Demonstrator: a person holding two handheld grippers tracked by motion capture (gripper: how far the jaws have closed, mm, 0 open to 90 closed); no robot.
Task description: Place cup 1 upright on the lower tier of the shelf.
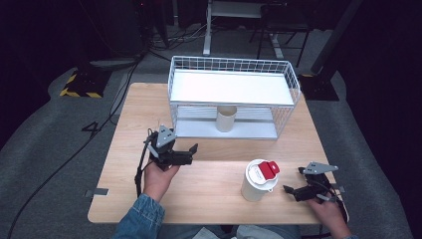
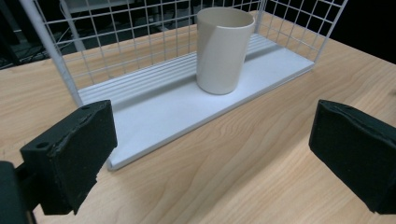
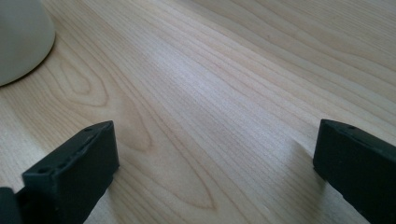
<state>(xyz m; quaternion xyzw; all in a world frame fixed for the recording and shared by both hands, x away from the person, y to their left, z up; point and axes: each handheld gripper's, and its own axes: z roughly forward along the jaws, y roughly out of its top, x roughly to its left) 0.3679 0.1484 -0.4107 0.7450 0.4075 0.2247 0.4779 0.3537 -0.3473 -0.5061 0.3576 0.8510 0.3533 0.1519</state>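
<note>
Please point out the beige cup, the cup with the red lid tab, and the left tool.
beige cup (image 2: pixel 219 51), left gripper view, side wall.
lidded cup (image 1: pixel 255 189), high view, side wall.
left tool (image 1: pixel 193 148), high view, between its fingertips.

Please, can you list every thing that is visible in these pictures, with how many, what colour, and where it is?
wire rack: one, white, two shelves, at the far middle of the table.
open cup: one, beige, upright on the lower shelf of the rack, also seen in the left gripper view.
lidded cup: one, white with a white lid and a red flap, upright on the table near the front, right of centre.
table: one, light wood, under everything.
left gripper: one, black with a grey plate, jaws wide apart, holding nothing, in front of the rack.
right gripper: one, black with a grey plate, jaws wide apart, holding nothing, right of the lidded cup.
sleeve: one, blue denim, on the left forearm.
</note>
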